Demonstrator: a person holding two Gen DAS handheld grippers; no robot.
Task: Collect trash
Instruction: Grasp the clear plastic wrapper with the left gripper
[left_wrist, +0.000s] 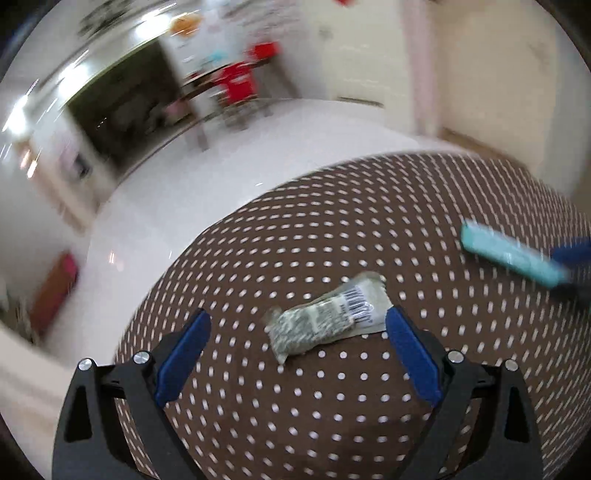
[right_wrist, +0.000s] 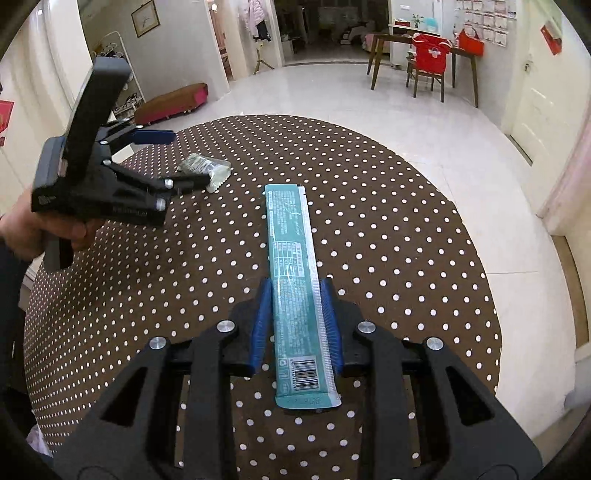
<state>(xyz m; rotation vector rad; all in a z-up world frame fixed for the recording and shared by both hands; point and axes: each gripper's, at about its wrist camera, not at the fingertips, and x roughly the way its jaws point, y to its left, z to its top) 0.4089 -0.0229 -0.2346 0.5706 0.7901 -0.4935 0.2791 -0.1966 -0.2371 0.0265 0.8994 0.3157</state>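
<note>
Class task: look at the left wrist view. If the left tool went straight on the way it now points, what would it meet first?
The left tool, jaws wide open, points at the small crumpled grey wrapper on the dotted tablecloth. That wrapper would probably come first; depth is unclear.

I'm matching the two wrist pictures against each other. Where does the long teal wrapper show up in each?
Left wrist view: the teal wrapper is blurred at the far right edge, above the tablecloth, with the right gripper's blue finger beside it.
Right wrist view: centre, running lengthwise between the closed fingers of the right gripper.
Shared landmark: the crumpled grey packet lying on the brown polka-dot tablecloth, ahead of the open left gripper.
</note>
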